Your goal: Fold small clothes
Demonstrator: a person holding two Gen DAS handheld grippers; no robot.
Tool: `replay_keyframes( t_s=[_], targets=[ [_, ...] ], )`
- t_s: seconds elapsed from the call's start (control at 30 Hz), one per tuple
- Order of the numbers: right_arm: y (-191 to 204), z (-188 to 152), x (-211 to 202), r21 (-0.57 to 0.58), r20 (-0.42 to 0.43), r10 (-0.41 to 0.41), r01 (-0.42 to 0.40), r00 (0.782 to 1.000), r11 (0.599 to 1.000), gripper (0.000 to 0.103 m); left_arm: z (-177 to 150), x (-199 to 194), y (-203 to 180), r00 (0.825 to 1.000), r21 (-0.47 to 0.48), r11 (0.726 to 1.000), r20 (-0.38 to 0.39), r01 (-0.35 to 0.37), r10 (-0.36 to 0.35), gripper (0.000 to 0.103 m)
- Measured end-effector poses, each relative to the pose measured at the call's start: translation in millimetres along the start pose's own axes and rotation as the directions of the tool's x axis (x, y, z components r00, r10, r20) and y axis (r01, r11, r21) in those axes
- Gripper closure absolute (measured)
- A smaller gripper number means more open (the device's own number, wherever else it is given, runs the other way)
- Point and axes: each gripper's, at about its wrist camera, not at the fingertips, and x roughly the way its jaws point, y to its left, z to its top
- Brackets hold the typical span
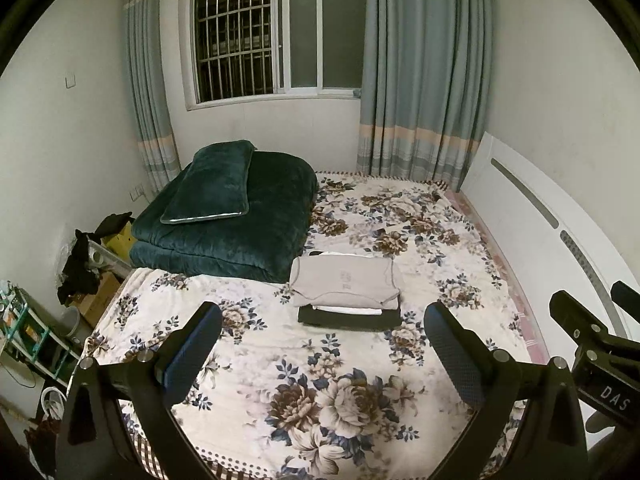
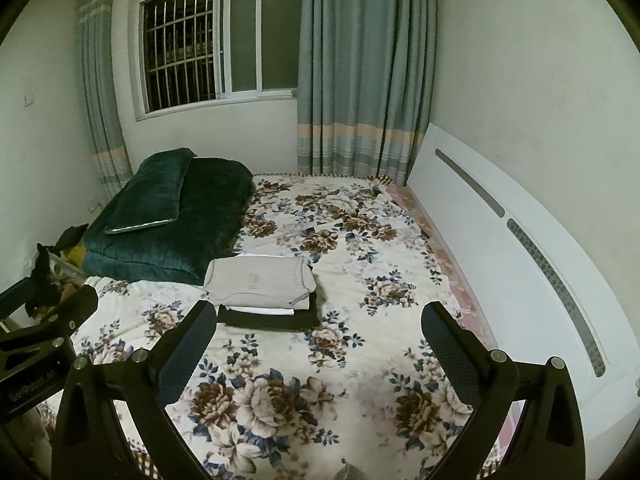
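Note:
A stack of folded clothes lies mid-bed on the floral sheet (image 1: 320, 380): a grey top (image 1: 346, 282) over a white layer and a black garment (image 1: 348, 317). The grey top (image 2: 258, 282) and black garment (image 2: 272, 319) also show in the right wrist view. My left gripper (image 1: 324, 344) is open and empty, held above the sheet just in front of the stack. My right gripper (image 2: 320, 344) is open and empty, to the right of the stack. The right gripper's body shows at the left view's right edge (image 1: 592, 344).
A folded dark green quilt with a pillow (image 1: 228, 216) sits at the bed's far left. A white headboard (image 1: 540, 236) runs along the right. Shelves, boxes and dark clothes (image 1: 80, 264) stand on the floor at left. Curtains and a barred window are behind.

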Motion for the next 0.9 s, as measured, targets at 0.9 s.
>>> replay_keyframes(
  t_s=[0.9],
  targets=[
    [4.4,6.4,-4.3,-0.006,-0.004,0.013,-0.013,1.000,1.000,0.000,5.8,-7.9,-5.9,1.000,-0.003,1.000,0.018,-0.008,0.008,0.000]
  ],
)
